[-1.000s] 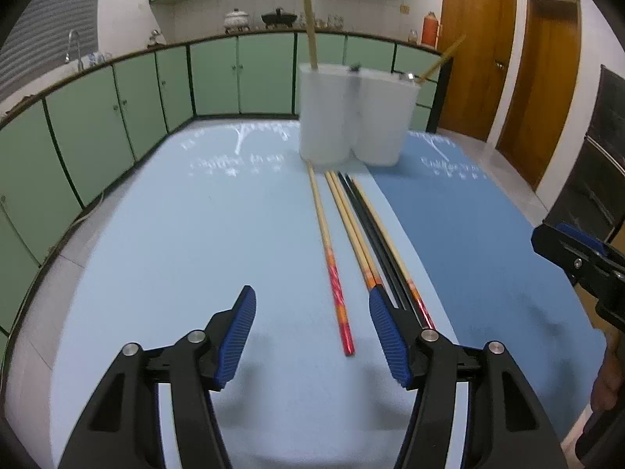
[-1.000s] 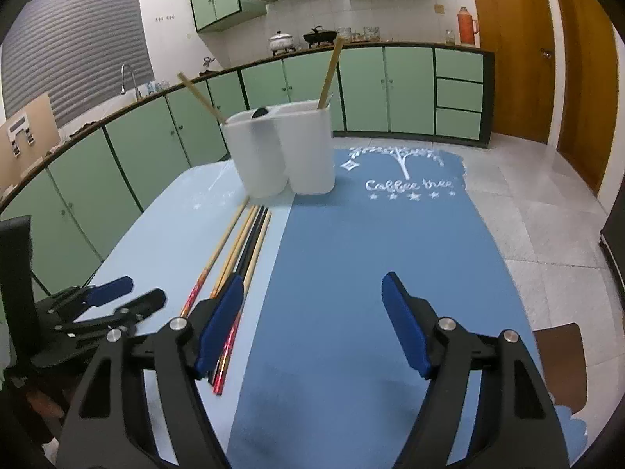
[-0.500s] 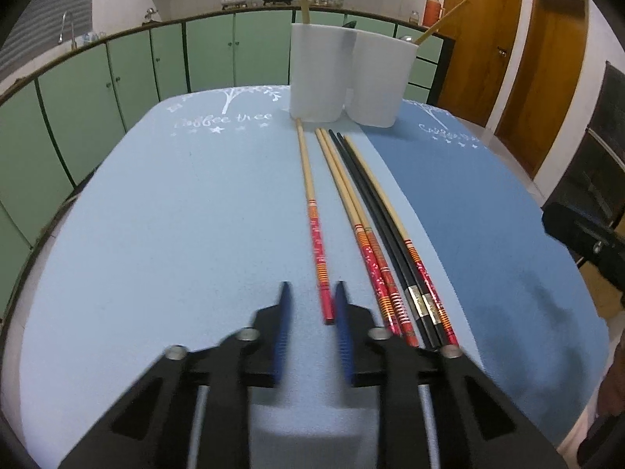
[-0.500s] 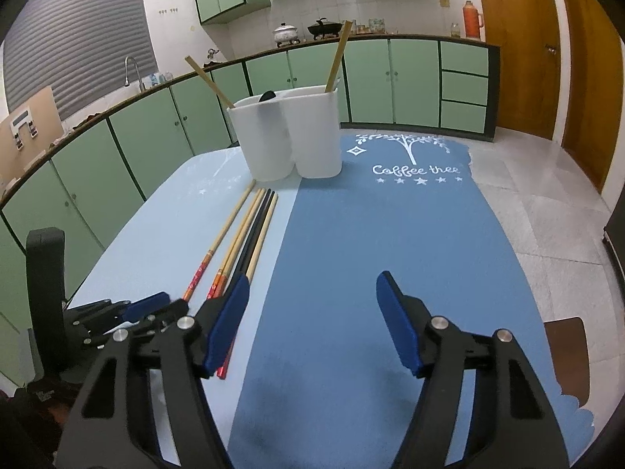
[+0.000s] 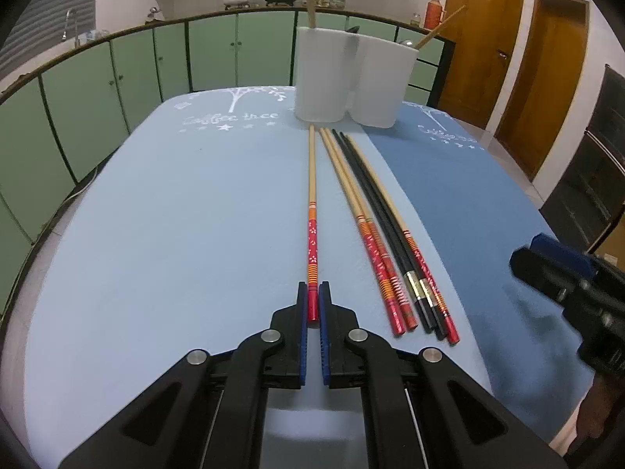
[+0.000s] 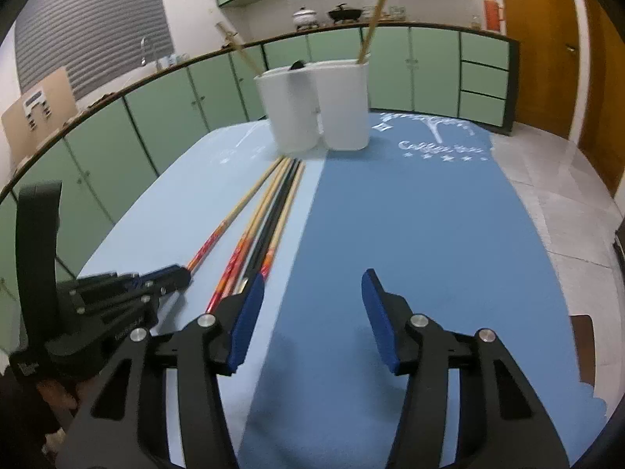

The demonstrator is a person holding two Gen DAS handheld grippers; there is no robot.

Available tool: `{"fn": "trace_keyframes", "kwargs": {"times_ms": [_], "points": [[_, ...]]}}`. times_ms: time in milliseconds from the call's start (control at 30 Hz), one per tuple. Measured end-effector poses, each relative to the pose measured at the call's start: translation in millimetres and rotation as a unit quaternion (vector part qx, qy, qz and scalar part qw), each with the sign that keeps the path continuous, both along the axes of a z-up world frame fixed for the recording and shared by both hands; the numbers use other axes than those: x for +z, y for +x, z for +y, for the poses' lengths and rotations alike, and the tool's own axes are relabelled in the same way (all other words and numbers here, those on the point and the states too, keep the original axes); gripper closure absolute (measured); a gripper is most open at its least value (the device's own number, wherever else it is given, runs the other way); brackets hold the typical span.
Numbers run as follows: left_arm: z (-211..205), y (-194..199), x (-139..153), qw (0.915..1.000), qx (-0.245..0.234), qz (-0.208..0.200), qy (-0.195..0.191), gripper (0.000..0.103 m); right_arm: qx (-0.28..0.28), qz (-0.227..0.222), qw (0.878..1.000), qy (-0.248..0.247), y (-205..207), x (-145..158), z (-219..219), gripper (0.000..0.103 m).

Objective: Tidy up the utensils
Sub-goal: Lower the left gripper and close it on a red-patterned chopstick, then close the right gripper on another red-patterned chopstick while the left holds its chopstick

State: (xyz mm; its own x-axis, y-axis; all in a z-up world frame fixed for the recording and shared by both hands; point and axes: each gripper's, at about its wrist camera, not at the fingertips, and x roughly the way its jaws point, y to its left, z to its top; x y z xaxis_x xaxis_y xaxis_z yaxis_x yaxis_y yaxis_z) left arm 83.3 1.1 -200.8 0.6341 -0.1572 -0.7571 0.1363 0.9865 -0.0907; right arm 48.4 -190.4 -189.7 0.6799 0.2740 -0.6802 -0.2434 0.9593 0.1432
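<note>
The left gripper [image 5: 313,303] has its jaws drawn nearly together on the red end of a single chopstick [image 5: 311,211], which lies flat on the worktop [image 5: 175,234] and points toward the white utensil holder [image 5: 351,78]. The chopstick's very tip sits between the blue pads [image 5: 300,336], so whether the pads press it firmly is hard to make out. Just to its right lies a bundle of five more chopsticks [image 5: 375,211], two of them black, their decorated ends near the camera.

From the right wrist view the left gripper [image 6: 172,275] shows only side-on, its jaw gap hidden, and the single chopstick [image 6: 234,215] disappears into its tip. The right gripper [image 6: 312,312] hovers over the darker blue half of the cloth [image 6: 410,215], jaws spread wide and holding nothing; its left pad [image 6: 246,320] covers the near ends of the bundle [image 6: 273,215]. This view is motion-blurred.

The holder [image 6: 312,105] has two compartments, each with one wooden chopstick sticking out; a dark object at the rim is too small to identify. In the left view the right gripper [image 5: 547,269] is cut off at the frame edge.
</note>
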Motion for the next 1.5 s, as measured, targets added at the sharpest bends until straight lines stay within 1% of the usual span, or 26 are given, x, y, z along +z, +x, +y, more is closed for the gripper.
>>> {"fn": "trace_keyframes", "kwargs": {"times_ms": [100, 300, 433, 500, 600, 700, 867, 967, 1100, 1233, 1333, 1433, 1500], "points": [[4, -2, 1, 1.0, 0.007, -0.001, 0.003, 0.098, 0.017, 0.01, 1.0, -0.005, -3, -6, 8, 0.059], [7, -2, 3, 0.9999, 0.012, -0.002, 0.004, 0.098, 0.049, 0.027, 0.998, -0.018, -10, -16, 23, 0.061], [7, -2, 3, 0.9999, 0.012, -0.001, 0.003, 0.098, 0.059, 0.039, 0.997, -0.037, -13, -25, 30, 0.063], [8, -3, 3, 0.9999, 0.012, -0.002, 0.002, 0.098, 0.057, 0.043, 0.996, -0.046, -12, -29, 30, 0.067], [8, -3, 3, 0.9999, 0.013, -0.002, 0.003, 0.098, 0.046, 0.034, 0.997, -0.054, -13, -29, 26, 0.067], [9, -3, 3, 0.9999, 0.015, -0.001, 0.001, 0.098, 0.033, 0.038, 0.998, -0.039, -11, -27, 16, 0.067], [7, -4, 2, 0.9999, 0.013, 0.003, -0.004, 0.098, 0.043, 0.04, 0.998, -0.028, -14, -28, 17, 0.067], [8, -4, 1, 0.9999, 0.013, 0.007, -0.008, 0.098, 0.051, 0.038, 0.997, -0.032, -14, -29, 23, 0.067], [10, -4, 0, 0.9998, 0.014, 0.009, -0.009, 0.098, 0.047, 0.034, 0.998, -0.036, -13, -30, 25, 0.074], [10, -4, -2, 0.9998, 0.013, 0.01, -0.012, 0.098, 0.041, 0.031, 0.998, -0.04, -10, -31, 26, 0.075], [8, -4, -3, 0.9998, 0.012, 0.01, -0.013, 0.094, 0.04, 0.026, 0.998, -0.046, -8, -32, 29, 0.075], [7, -4, -5, 0.9998, 0.01, 0.009, -0.017, 0.091, 0.039, 0.017, 0.997, -0.063, -9, -33, 33, 0.078], [7, -5, -5, 0.9997, 0.01, 0.007, -0.022, 0.088, 0.039, 0.011, 0.997, -0.073, -10, -33, 36, 0.084]]}}
